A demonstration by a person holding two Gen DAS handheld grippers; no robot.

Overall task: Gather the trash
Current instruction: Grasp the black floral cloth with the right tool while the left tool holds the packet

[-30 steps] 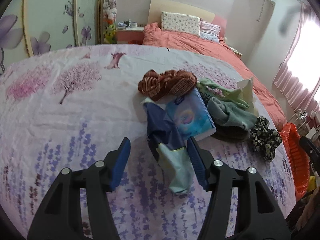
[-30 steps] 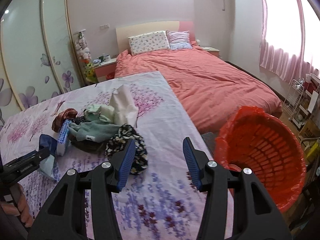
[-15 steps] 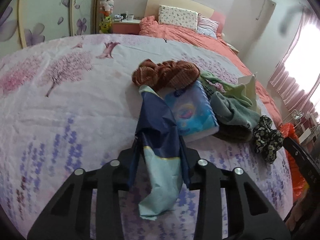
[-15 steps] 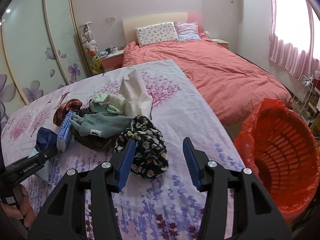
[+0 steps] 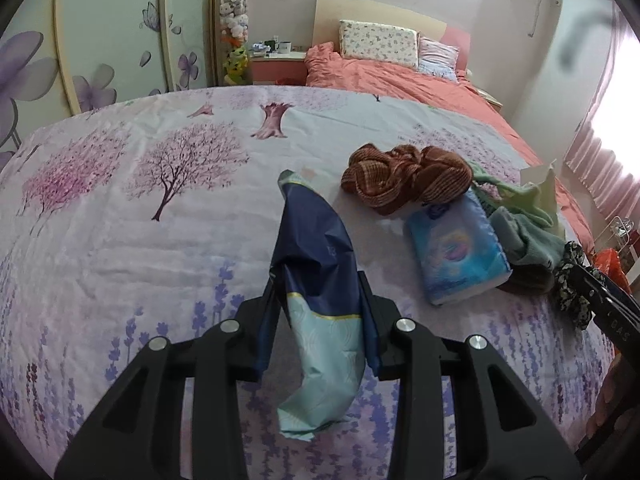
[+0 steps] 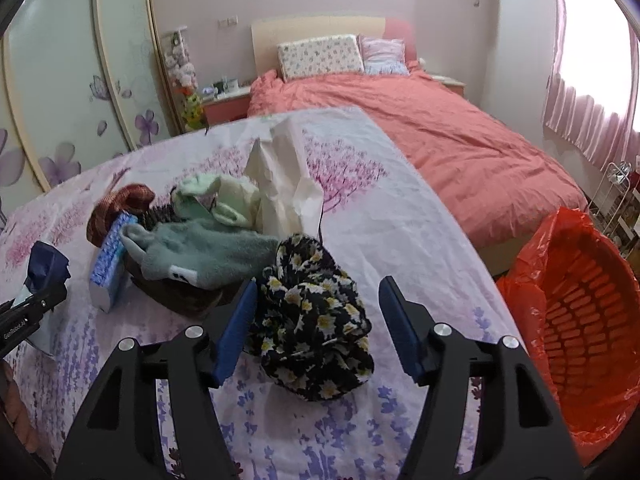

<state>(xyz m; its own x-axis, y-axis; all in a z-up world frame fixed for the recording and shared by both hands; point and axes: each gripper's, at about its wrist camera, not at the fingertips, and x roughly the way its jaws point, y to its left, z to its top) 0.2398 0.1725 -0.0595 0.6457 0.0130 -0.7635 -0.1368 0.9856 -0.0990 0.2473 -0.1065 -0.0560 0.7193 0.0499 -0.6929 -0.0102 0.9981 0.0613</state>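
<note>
Floral surface: my left gripper clenches the blue wrapper; right gripper gapes around floral cloth; red-lined basket, lower right, holds nothing visible.

One blue-and-teal wrapper; one tissue pack; one brown knit cloth; one floral black cloth; one grey-green sock (pale green pieces beside it, number unclear); one paper bag; one red basket; two pillows.

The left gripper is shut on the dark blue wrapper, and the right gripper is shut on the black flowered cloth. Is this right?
Not quite. The left gripper is shut on the dark blue wrapper, but the right wrist view shows the right gripper open around the black flowered cloth.
</note>
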